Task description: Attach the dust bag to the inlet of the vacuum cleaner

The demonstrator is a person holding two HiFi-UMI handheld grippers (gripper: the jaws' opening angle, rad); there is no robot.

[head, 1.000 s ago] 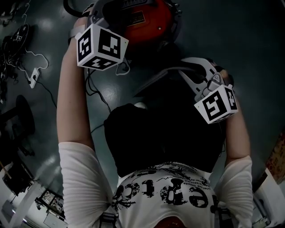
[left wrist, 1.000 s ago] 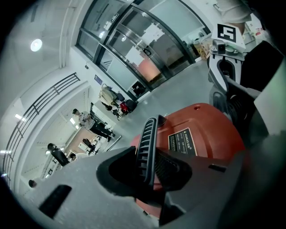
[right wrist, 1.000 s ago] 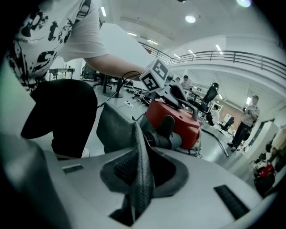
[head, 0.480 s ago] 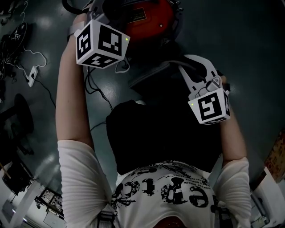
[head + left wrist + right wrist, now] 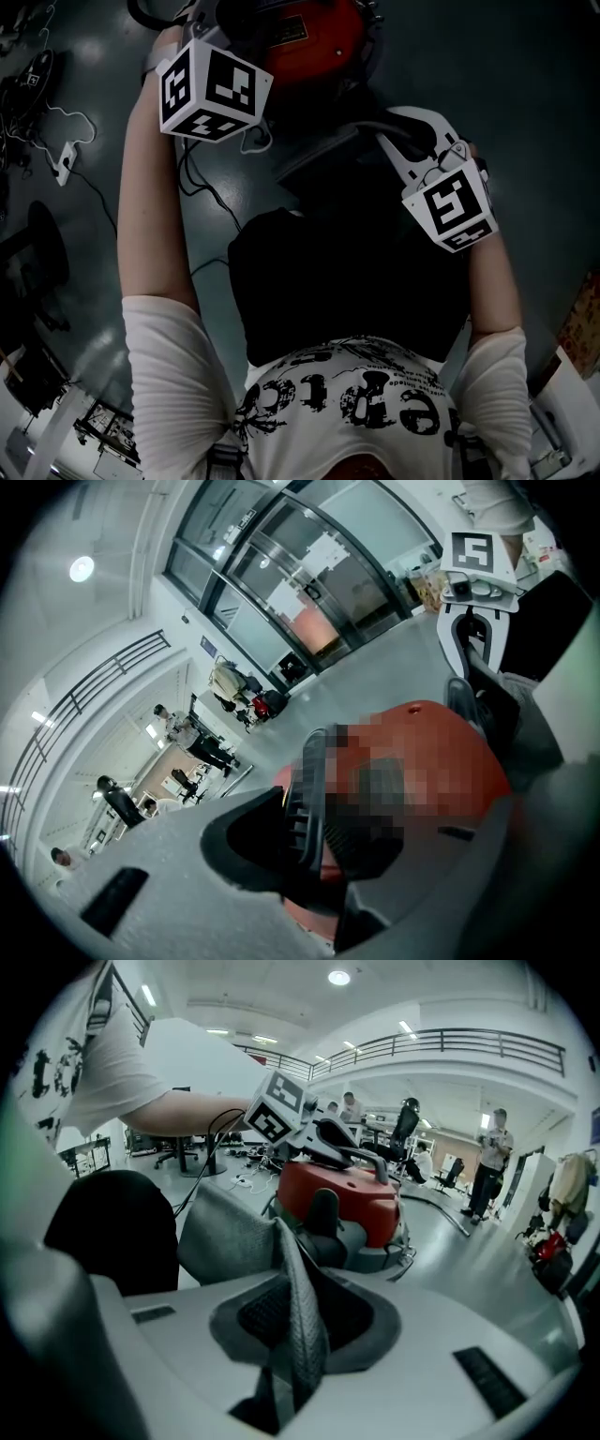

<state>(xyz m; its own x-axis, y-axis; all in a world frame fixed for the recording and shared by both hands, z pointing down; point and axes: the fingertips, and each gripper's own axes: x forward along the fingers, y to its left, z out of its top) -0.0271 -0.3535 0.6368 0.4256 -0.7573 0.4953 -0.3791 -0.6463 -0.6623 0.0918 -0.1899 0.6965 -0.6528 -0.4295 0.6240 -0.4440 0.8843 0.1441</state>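
The red vacuum cleaner (image 5: 314, 37) stands on the floor ahead of me, also in the right gripper view (image 5: 342, 1194). My left gripper (image 5: 314, 827) is shut on the vacuum cleaner's handle, the black ribbed part on top; its marker cube (image 5: 211, 89) shows in the head view. The grey mesh dust bag (image 5: 225, 1232) hangs between me and the vacuum cleaner, a dark sheet in the head view (image 5: 319, 159). My right gripper (image 5: 295, 1354) is shut on a fold of the bag's edge, a little short of the vacuum cleaner's body.
Cables and a power strip (image 5: 66, 164) lie on the floor at the left. A black stool (image 5: 47, 244) stands near them. Several people (image 5: 492, 1157) stand far off in the hall. My black-clad lap (image 5: 112, 1232) fills the left of the right gripper view.
The right gripper has rolled about its own line, so its marker cube shows a different tilt, and it shifted slightly. The left gripper and the vacuum cleaner stayed put.
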